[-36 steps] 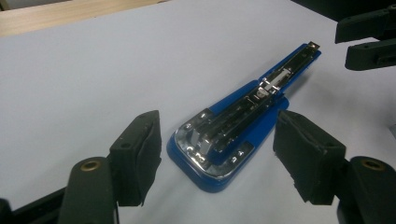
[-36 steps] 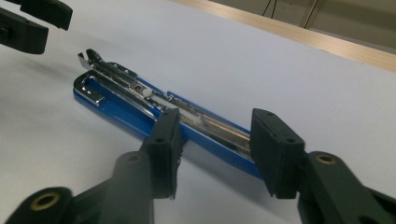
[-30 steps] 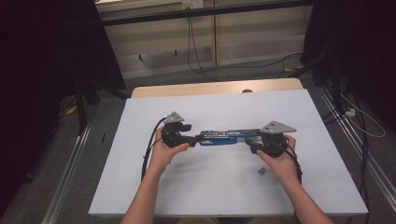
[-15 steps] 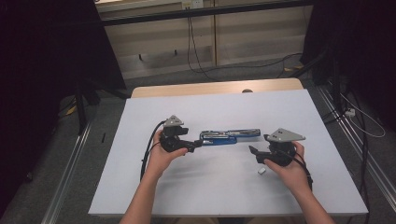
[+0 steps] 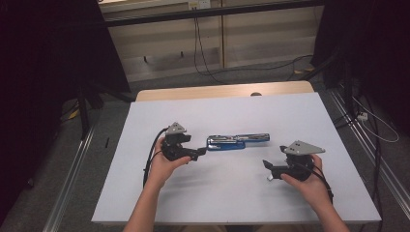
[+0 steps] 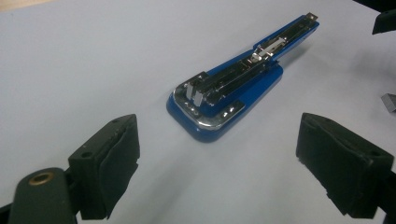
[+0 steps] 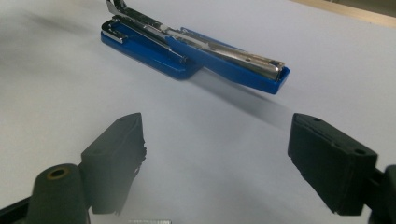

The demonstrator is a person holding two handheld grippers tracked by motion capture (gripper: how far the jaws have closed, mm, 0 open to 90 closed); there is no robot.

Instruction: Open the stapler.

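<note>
The stapler (image 5: pixel 237 142) lies flat on the white desk (image 5: pixel 290 111), near its middle, blue-bodied with a chrome top and magazine rail. In the left gripper view (image 6: pixel 229 98) its broad rounded end faces the camera and the narrow end points away toward the upper right; the metal rail sits exposed along its length. In the right gripper view (image 7: pixel 191 46) it lies across the top of the frame, one blue tip slightly raised off the desk. No brand name, label or lettering can be read on it in any view.

The left gripper (image 5: pixel 199 152) rests just beside the stapler's left end, its fingers (image 6: pixel 109 163) spread wide with nothing between them. The right gripper (image 5: pixel 267 169) sits apart from the stapler, toward the near right of the desk; its jaws have just been opening, and its fingers (image 7: pixel 116 158) now stand wide over bare desk, holding nothing. A small strip of staples (image 6: pixel 388 102) lies on the desk near the right gripper.
</note>
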